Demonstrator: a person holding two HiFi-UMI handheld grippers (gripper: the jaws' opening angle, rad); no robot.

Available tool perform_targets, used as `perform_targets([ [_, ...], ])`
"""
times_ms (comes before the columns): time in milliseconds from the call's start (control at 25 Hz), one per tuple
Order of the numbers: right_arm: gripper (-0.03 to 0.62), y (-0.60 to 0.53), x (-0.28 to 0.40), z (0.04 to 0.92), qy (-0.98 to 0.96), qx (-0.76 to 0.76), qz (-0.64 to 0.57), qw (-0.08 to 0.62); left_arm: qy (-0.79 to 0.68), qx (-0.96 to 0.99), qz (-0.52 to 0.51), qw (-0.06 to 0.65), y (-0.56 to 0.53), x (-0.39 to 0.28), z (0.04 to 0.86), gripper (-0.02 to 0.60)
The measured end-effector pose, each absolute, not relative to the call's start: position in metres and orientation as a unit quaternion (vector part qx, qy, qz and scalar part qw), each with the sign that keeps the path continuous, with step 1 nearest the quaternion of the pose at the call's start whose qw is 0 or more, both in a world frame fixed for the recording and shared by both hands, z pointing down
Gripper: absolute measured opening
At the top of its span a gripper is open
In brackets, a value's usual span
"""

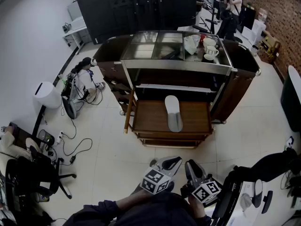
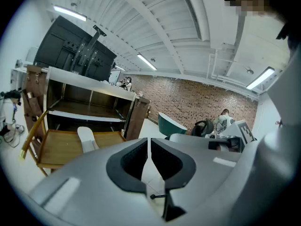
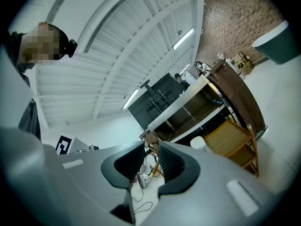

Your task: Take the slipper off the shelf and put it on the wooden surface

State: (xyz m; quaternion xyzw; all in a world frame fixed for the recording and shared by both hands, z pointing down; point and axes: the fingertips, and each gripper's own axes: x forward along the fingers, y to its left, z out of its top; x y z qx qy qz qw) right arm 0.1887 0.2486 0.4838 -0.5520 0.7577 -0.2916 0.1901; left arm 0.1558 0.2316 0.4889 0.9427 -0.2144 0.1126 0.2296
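Observation:
A pale grey slipper (image 1: 173,113) lies sole-down on the wooden surface (image 1: 150,119), the low pull-out shelf at the front of a dark cart, with its toe towards the cart. The left gripper view shows the slipper (image 2: 87,138) at the left, and the right gripper view shows its tip (image 3: 200,142). Both grippers hang close to my body, well short of the cart. My left gripper (image 1: 170,164) (image 2: 149,142) has its jaws together with only a thin slit. On my right gripper (image 1: 193,167) (image 3: 151,147) the jaws stand a little apart, with nothing between them.
The cart's glass top (image 1: 155,44) carries white cups (image 1: 210,51) and cloth. A person (image 1: 84,81) sits on the floor at the left by a white bin (image 1: 47,95) and cables. An office chair (image 1: 33,173) stands at lower left, and a desk (image 1: 256,197) at lower right.

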Motion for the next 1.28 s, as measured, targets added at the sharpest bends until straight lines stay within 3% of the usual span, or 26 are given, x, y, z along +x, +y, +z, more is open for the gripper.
perform_targets([
  [240,0.113,0.174,0.188,0.536,0.789,-0.54,-0.271,0.109,-0.233,0.936,0.112,0.239,0.195,0.134,0.506,0.107],
  [680,0.147,-0.057,0.182,0.703,0.801,-0.503,-0.278,-0.165,-0.347,0.893,0.08,0.275,0.042,0.061,0.553,0.109],
  [1000,0.164,-0.149,0.215,0.818,0.715,-0.524,-0.322,-0.333,-0.305,0.893,0.096,0.316,-0.087,0.062,0.591,0.112],
  [1040,0.123,-0.148,0.215,0.827,0.706,-0.522,-0.322,-0.353,-0.295,0.897,0.097,0.316,-0.098,0.064,0.592,0.112],
  [1080,0.006,-0.147,0.217,0.832,0.698,-0.525,-0.32,-0.367,-0.286,0.9,0.096,0.315,-0.108,0.065,0.592,0.112],
  [1280,0.002,-0.154,0.207,0.788,0.703,-0.54,-0.333,-0.321,-0.262,0.909,0.082,0.314,-0.143,0.07,0.59,0.112],
])
